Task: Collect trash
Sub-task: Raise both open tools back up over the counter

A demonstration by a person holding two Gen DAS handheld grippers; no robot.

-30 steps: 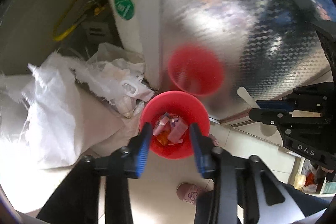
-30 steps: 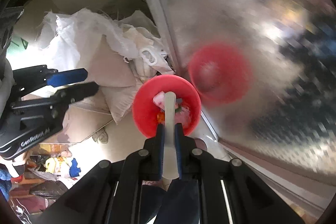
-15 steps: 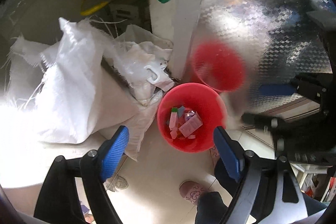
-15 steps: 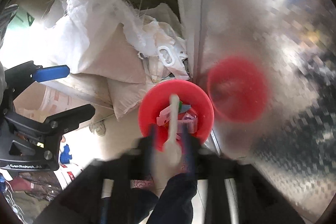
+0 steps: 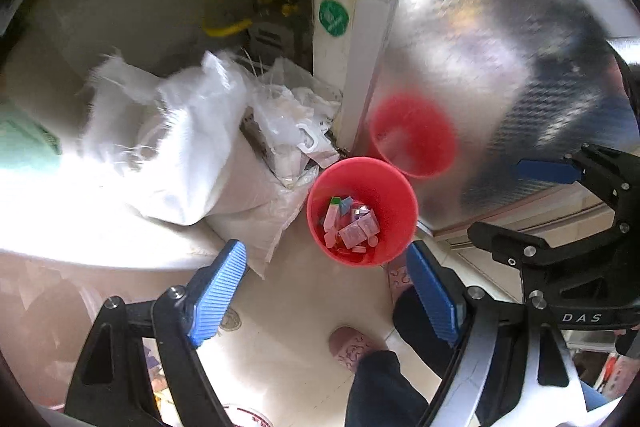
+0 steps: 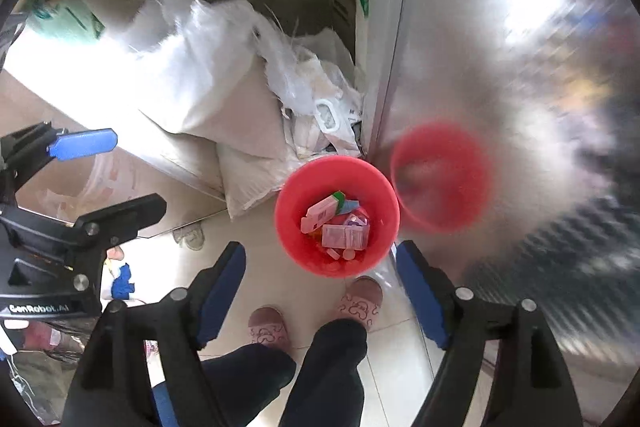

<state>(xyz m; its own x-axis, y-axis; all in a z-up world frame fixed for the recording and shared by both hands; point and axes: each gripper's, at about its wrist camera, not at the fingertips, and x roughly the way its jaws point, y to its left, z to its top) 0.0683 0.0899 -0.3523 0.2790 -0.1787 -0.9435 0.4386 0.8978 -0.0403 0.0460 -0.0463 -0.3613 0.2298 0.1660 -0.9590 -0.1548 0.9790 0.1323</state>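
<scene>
Left wrist view looks almost straight down at a red bin standing on the pale tiled floor, tucked against a shiny metal door that throws back a blurred red reflection of it; white sacks are heaped just beside the bin on the other side. Inside the bin lies a loose pile of small trash: pink and white packets, a green-tipped carton, a few small round bits; in the right wrist view the same pile covers the bottom.

The left gripper has its jaws spread wide with nothing between them; the bin shows through the gap, well below. The right gripper likewise has its jaws spread, having just been opening, and nothing is pinched there either; it too hangs above the bin rim, over the person's slippers.

Judging from this, the step in hand is the drop: both grippers are empty over the bin and the trash is inside, so this load looks delivered. No loose item to collect shows on the bare floor near the bin; the clutter at the far left edge of the right wrist view is too blurred to call trash or not. The next move likely calls for turning away from the bin to find any remaining piece, keeping the jaws spread for the approach; if none remains, the task is near its end.
</scene>
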